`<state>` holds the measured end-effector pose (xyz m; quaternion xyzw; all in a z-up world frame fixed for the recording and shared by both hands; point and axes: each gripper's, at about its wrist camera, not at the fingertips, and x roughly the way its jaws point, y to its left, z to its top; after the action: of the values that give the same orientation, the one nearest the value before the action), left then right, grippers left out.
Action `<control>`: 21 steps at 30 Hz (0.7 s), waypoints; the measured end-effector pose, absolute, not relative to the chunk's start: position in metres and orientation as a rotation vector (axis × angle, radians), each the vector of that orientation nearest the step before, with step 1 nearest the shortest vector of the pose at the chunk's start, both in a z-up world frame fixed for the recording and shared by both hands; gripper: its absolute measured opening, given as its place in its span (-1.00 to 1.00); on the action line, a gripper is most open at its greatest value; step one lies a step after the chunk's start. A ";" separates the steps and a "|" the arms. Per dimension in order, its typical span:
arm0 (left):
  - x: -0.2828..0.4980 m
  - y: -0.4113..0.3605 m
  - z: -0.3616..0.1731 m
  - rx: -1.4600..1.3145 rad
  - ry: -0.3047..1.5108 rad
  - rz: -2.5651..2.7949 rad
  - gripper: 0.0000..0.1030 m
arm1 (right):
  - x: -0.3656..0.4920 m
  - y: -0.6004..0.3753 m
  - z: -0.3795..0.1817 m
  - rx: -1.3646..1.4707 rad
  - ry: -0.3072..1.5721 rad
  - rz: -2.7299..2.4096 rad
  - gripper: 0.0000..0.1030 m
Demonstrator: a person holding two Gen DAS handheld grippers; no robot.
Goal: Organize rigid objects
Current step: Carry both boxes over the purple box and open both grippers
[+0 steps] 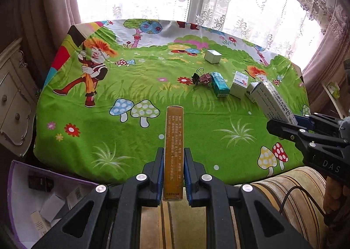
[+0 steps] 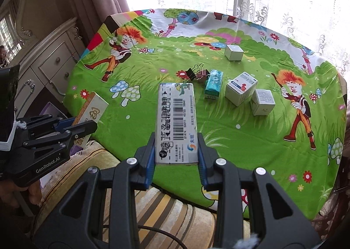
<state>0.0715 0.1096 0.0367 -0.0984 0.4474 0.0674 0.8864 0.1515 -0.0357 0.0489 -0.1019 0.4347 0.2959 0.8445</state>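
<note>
Left wrist: left tool [image 1: 174,170] clenched on yellow box [image 1: 174,150], edge-on above the surface's [image 1: 109,87] near edge. Advice: swing level toward the bin [image 1: 32,194] past the near-left corner; release low. Bin cut off.

Right wrist: right tool [image 2: 176,150] clenched on white box [image 2: 176,122], above near edge. Underside hidden.

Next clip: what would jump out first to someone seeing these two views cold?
Each gripper is shut on a carton above the near table edge: the left gripper pinches a narrow mustard-yellow box, the right gripper a long white barcoded box. Beyond them, small boxes and binder clips cluster on the loud green cartoon tablecloth.
</note>
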 end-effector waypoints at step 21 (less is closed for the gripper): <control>-0.096 0.258 0.020 -0.363 0.912 0.510 -0.67 | 0.040 0.106 0.047 -0.468 0.905 0.939 -0.28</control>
<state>-0.0960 0.2583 0.0200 -0.1726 0.4330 0.2421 0.8509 0.0399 0.1060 0.0468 -0.2157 0.4173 0.4326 0.7695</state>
